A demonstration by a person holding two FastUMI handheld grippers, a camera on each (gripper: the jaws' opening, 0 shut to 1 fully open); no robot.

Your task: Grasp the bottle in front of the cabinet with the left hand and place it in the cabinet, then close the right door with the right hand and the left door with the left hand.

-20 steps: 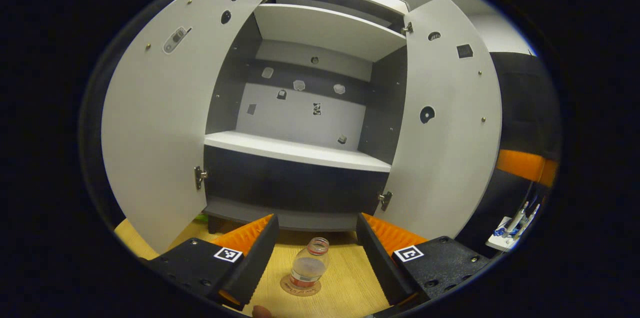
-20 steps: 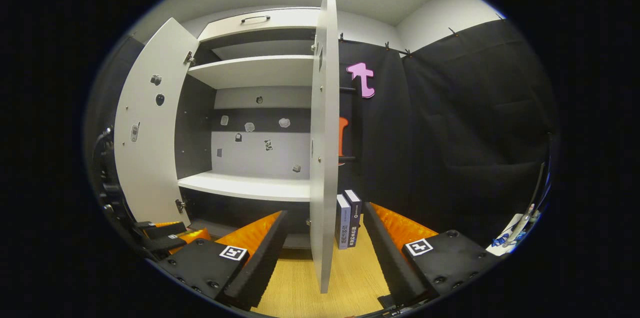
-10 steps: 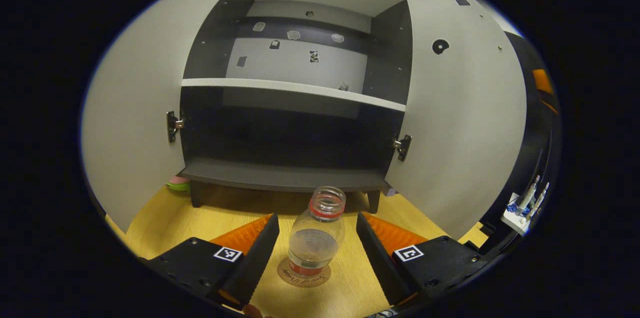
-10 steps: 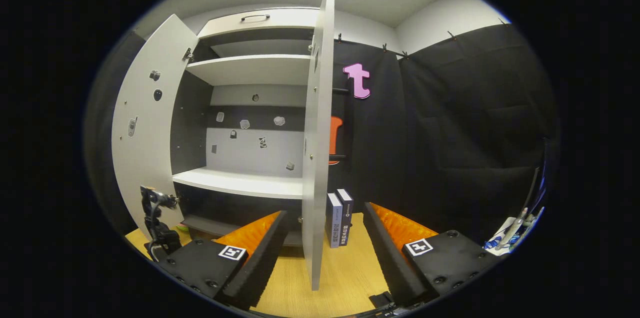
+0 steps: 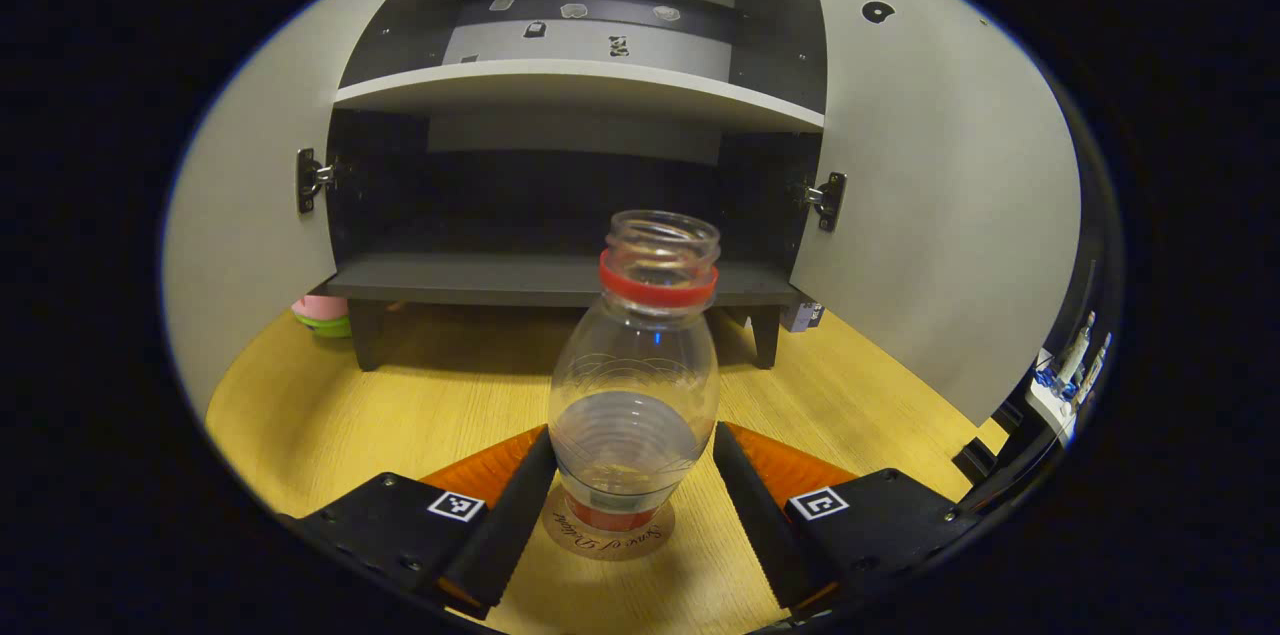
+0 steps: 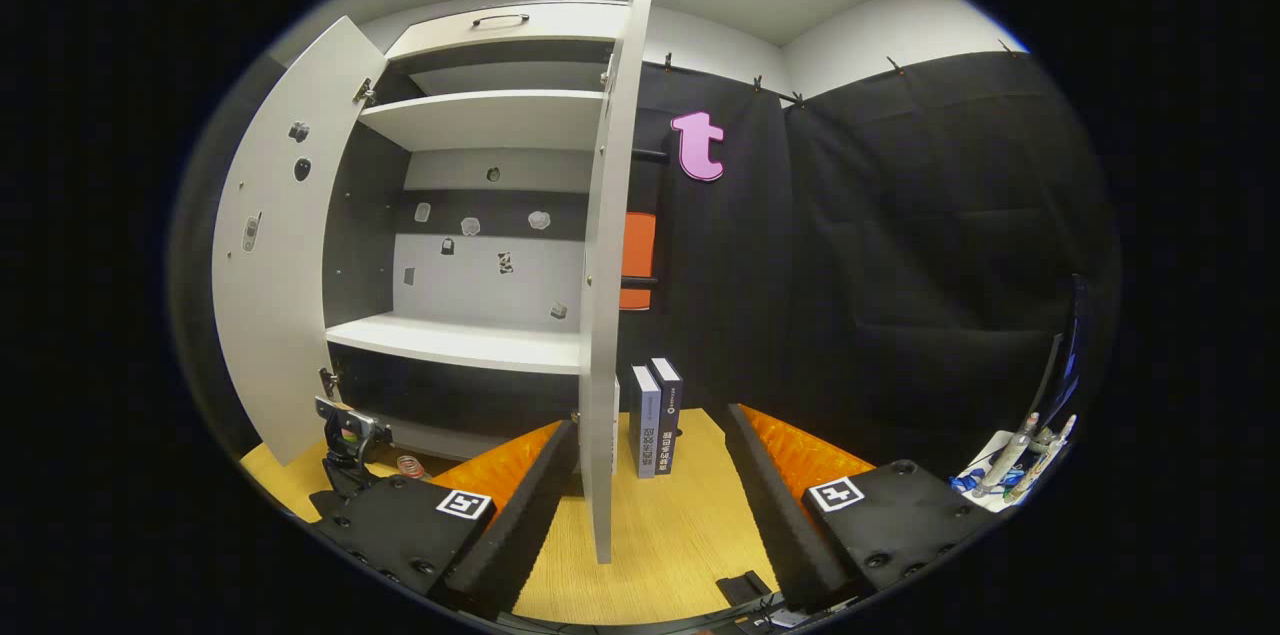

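**A:** Between my left tongs (image 5: 633,480), what are you seeing?

**B:** I am seeing the bottle (image 5: 634,383) standing upright on a round coaster (image 5: 608,535) on the worktop (image 5: 420,415). My left tongs are spread wide, one finger on each side of its lower body, and I cannot tell whether either one is already brushing it. Neither is pressing on it.

**A:** Why are you holding them that way?

**B:** I am judging that the wide spread is letting the fat part of the bottle sit between the fingers before I am closing on it. It is uncapped, with a red ring at the neck, so I am wanting it kept upright.

**A:** And farther off?

**B:** Beyond the bottle the cabinet (image 5: 570,277) is standing with both doors swung out, so its dark bottom shelf is lying straight ahead of the bottle and clear for placing.

**A:** What are your right tongs (image 6: 650,495) doing?

**B:** They are also held wide and holding nothing, with the edge of the right door (image 6: 605,255) standing just ahead between the fingers. I am reckoning they are waiting there to push it. Two books (image 6: 655,415) are standing past that door.
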